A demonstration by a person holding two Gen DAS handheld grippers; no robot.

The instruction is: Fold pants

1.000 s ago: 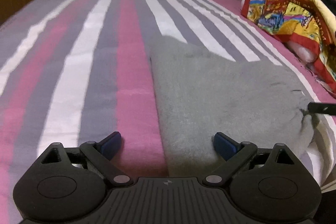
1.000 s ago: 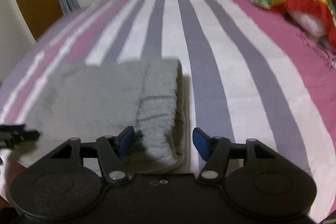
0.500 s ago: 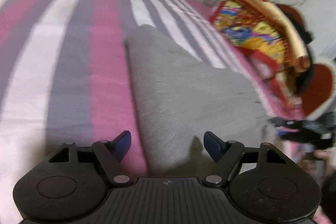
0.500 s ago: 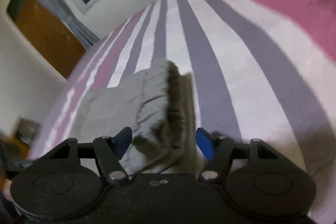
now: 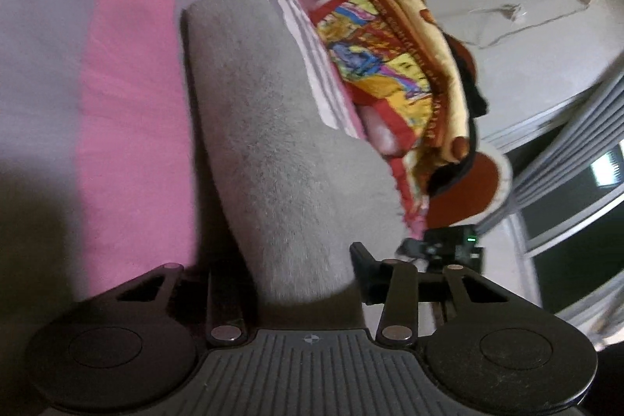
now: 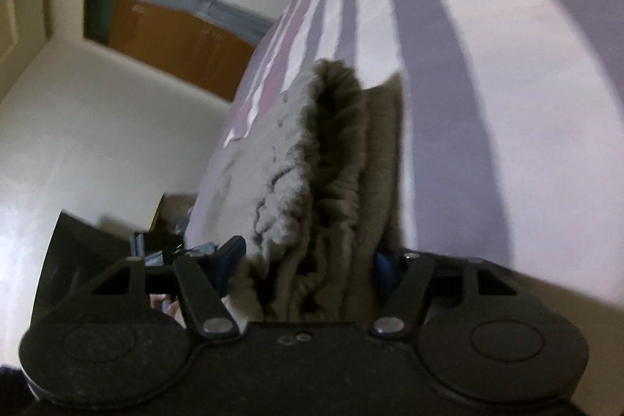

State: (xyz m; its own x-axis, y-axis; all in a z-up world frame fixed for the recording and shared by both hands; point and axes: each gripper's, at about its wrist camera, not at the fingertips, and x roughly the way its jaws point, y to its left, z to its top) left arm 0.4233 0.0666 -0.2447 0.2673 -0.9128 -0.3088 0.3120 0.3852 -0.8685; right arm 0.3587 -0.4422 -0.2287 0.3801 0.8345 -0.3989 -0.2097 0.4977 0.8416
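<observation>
Grey fleece pants [image 5: 273, 127] lie folded on the striped bed. In the left wrist view my left gripper [image 5: 296, 275] is low at their near end. Its jaws are closing, and the cloth is pinched into a narrow neck between the fingers. Past the pants' right edge I see the black body of the other gripper [image 5: 440, 248]. In the right wrist view the layered waistband end of the pants [image 6: 335, 151] runs into my right gripper [image 6: 308, 264]. Those jaws stand wide and are closing, with the thick stack filling the gap between the blue pads [image 6: 230, 260].
The pink, grey and white striped sheet [image 5: 128, 104] covers the bed. A colourful blanket pile [image 5: 390, 65] sits just beyond the pants. Curtains and a window [image 5: 565, 151] lie to the right. The right wrist view shows a wooden door [image 6: 175, 38] and white wall.
Both grippers dropped low to the bed and rolled, so both views tilted. The left jaws narrowed from wide open onto the pants' end. The right gripper slid over the waistband stack.
</observation>
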